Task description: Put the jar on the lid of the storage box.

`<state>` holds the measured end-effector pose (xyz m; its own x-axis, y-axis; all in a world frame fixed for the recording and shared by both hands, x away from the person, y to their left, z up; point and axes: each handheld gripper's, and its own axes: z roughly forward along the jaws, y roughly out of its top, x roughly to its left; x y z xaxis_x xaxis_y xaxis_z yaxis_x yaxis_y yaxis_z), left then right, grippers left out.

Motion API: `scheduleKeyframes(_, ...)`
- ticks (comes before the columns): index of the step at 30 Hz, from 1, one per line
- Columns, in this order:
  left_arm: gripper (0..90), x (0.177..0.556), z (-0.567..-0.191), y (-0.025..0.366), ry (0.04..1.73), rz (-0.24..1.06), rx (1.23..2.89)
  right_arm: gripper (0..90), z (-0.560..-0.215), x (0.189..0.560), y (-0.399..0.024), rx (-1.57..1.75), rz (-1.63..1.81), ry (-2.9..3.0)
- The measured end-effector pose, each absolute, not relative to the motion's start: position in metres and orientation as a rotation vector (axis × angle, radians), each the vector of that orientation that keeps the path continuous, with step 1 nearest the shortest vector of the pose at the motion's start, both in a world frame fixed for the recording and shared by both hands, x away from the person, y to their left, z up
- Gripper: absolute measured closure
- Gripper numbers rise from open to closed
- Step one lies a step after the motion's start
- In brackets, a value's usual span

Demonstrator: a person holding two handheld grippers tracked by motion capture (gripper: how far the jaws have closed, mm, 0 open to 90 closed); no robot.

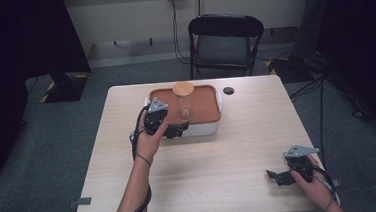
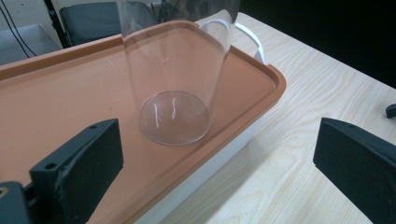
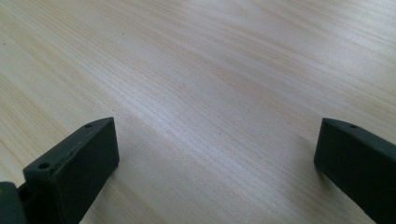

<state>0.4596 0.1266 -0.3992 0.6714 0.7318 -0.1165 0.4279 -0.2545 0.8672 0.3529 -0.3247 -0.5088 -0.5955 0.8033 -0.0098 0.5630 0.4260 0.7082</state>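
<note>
A clear glass jar (image 1: 184,106) with a round wooden lid (image 1: 183,89) stands upright on the orange lid (image 1: 207,102) of a white box (image 1: 202,129) at the table's back middle. My left gripper (image 1: 176,131) is open at the box's front left edge, aimed at the jar and apart from it. In the left gripper view the jar (image 2: 175,70) rises from the orange lid (image 2: 70,93) just beyond the open left gripper (image 2: 215,140). My right gripper (image 1: 276,176) is open near the front right corner. In the right gripper view the right gripper (image 3: 217,135) holds nothing over bare wood.
The light wooden table (image 1: 220,159) has a small black round disc (image 1: 228,90) to the right of the box. A black folding chair (image 1: 225,38) stands behind the table. A white handle (image 2: 247,37) sticks out at the box's end.
</note>
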Motion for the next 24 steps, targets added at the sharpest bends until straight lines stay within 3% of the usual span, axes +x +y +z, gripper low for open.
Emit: scheduleKeyframes(24,1.3,0.449,-0.413,0.136,0.926,0.356,1.879,0.0,-0.509,0.353,-0.325,1.171,0.965,2.337)
